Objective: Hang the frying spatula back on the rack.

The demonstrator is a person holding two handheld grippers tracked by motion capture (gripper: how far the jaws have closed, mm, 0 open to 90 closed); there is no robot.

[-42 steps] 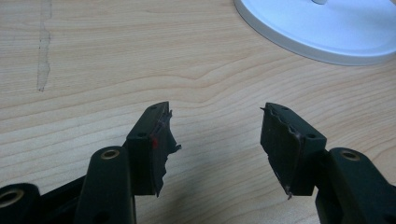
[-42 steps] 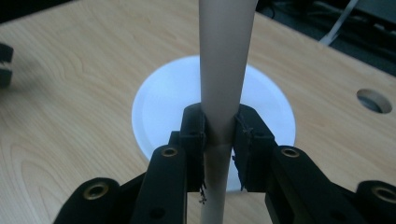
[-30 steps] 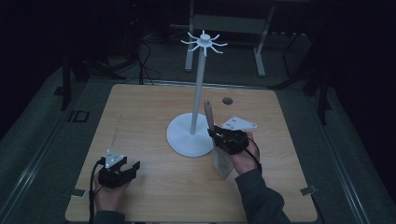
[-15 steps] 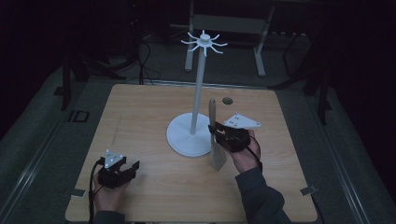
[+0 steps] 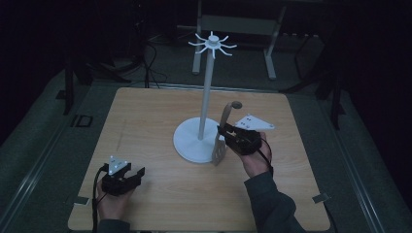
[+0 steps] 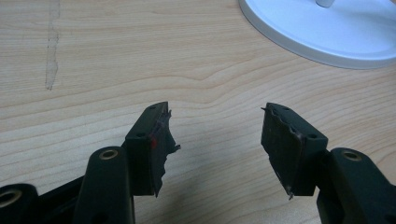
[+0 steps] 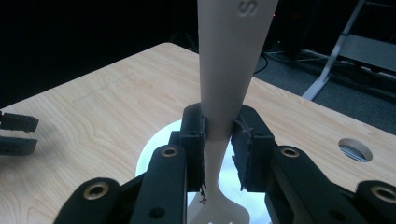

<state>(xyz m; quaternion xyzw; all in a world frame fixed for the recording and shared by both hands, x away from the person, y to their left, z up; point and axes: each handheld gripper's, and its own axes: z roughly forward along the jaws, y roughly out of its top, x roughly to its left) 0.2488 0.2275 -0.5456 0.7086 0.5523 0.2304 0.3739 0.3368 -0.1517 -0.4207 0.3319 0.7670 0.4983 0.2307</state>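
While I watch from the high view, I read the scene like this.

Table: a light wooden table (image 5: 145, 126) with rounded corners fills the middle of my overhead picture; a round hole (image 7: 355, 149) in its top shows in the right gripper view.

Stand: a white stand with a round flat base (image 5: 189, 143), a thin upright pole (image 5: 207, 92) and a ring of short hooks (image 5: 212, 42) at its top sits near the table's centre. Its base edge also shows at the top of the left gripper view (image 6: 322, 37).

Spatula: a beige slotted plastic spatula (image 5: 221, 133) is held off the table, tilted, blade end down and handle end up, just to the right of the stand's pole and over the right edge of the base. In the right gripper view its handle (image 7: 231, 60) rises straight up between the jaws.

Right gripper: the right gripper (image 5: 231, 135) sits in the person's right hand (image 5: 255, 158), right of the stand. I see its two black jaws clamped on the narrow neck of the spatula, pads pressed to both sides (image 7: 219, 149).

Left gripper: the left gripper (image 5: 127, 175) rests low near the front left of the table, in the left hand (image 5: 111, 201), well apart from the stand. Its jaws stand wide apart with bare wood between them (image 6: 217, 135), gripping nothing.
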